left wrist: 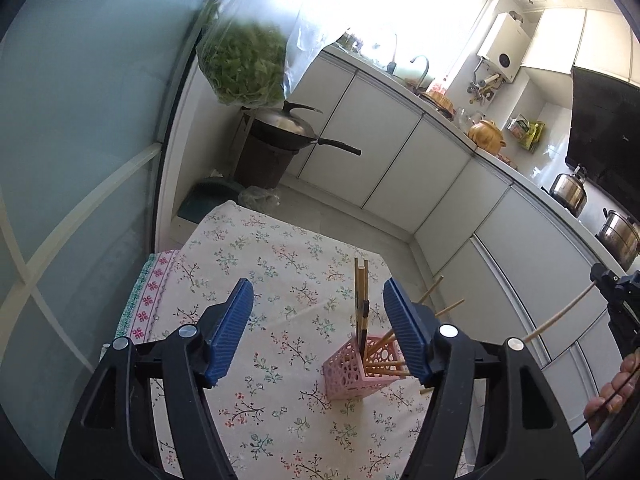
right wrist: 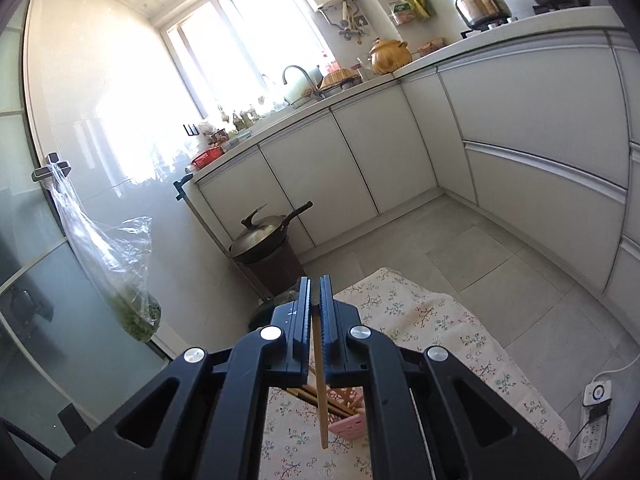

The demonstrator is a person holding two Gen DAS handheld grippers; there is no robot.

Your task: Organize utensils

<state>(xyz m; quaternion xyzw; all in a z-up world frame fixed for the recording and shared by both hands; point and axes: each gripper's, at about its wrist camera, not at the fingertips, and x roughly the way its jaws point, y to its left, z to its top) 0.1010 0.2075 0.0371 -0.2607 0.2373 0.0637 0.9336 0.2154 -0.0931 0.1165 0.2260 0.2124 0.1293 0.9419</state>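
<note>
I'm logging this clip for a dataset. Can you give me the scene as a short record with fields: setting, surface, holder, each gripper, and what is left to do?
setting: home kitchen with white cabinets
surface: table under a floral tablecloth
holder: pink holder standing on the cloth, several chopsticks in it, some upright, some leaning
left gripper: open, empty, above the cloth beside the holder
right gripper: shut on a single chopstick, held in the air above the holder
left to do: likely lower that chopstick into the holder
</note>
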